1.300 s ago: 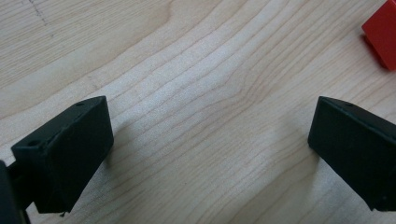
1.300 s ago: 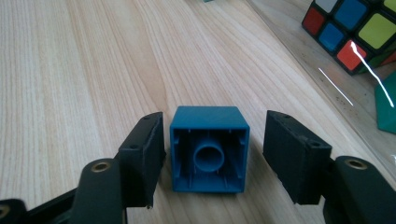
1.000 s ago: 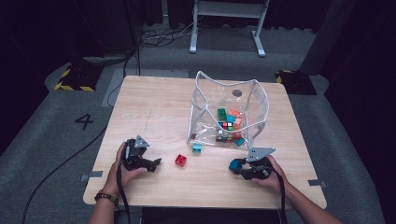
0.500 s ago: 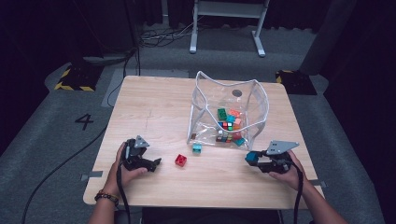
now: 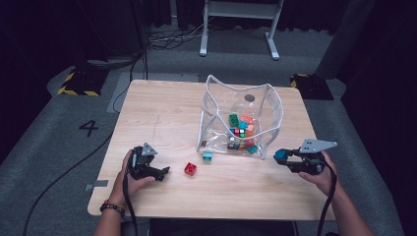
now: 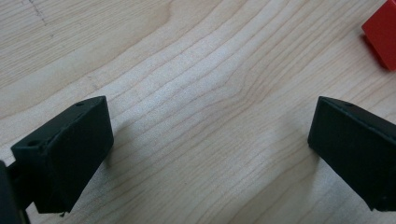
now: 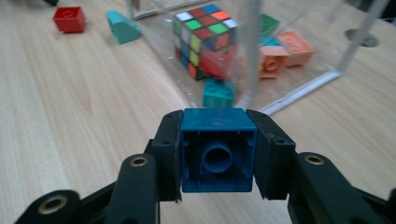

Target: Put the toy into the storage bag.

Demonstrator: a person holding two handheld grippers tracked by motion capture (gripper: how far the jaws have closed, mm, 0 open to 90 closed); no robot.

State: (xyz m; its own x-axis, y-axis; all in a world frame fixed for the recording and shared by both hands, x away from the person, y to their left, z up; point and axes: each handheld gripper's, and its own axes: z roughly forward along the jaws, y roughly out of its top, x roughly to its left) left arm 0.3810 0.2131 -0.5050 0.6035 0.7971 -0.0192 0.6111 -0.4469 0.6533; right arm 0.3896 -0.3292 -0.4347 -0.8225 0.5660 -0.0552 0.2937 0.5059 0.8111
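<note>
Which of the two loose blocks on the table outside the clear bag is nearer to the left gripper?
The red block: it lies just beside the left gripper, while the teal block sits farther on, close to the bag.

Blue building brick [image 7: 218,149]: square, hollow-bodied plastic block, dark blue. Pose: turned so its open underside faces the right gripper view's camera, showing a single round tube in the centre and thin inner walls. State: pinched on two opposite side walls between the pads of the right tongs [image 7: 218,154], held clear above the counter [image 5: 236,189]. Location: seen from the high view as a small blue block [image 5: 281,156] at the tongs' tip, just beside the right-hand front corner of the clear bag [image 5: 216,105], not touching it.
</note>
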